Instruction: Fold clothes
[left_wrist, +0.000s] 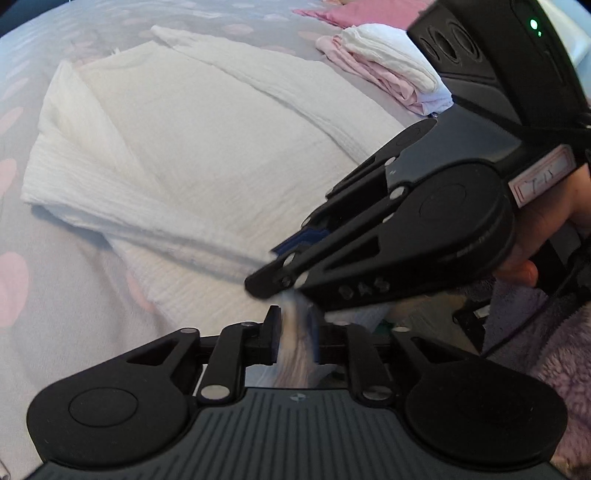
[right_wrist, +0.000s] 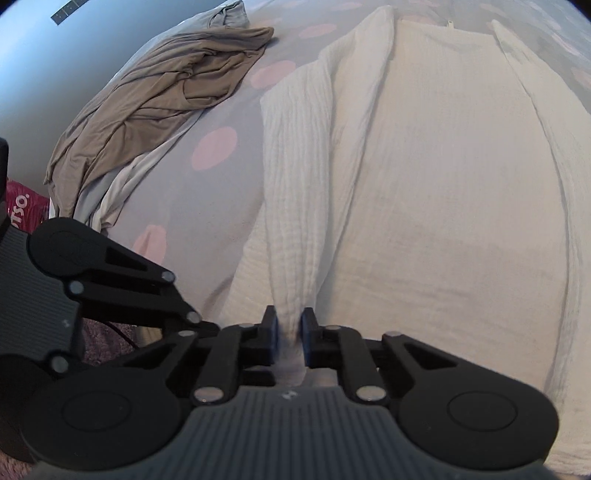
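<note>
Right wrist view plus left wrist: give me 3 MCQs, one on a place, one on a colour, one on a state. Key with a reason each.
1. Where does the brown garment lie relative to the white garment in the right wrist view?
A. upper left of it, apart
B. on top of it
C. under it

2. What colour are the spots on the grey bedsheet?
A. green
B. pink
C. black

3. What is between the fingers of the right hand-held gripper?
A. nothing
B. the brown garment
C. a bunched fold of the white garment

Key:
1 A, grey sheet shows between the two garments.
2 B, pink dots lie beside the white cloth.
3 C, white ribbed cloth is gathered between the blue pads.
</note>
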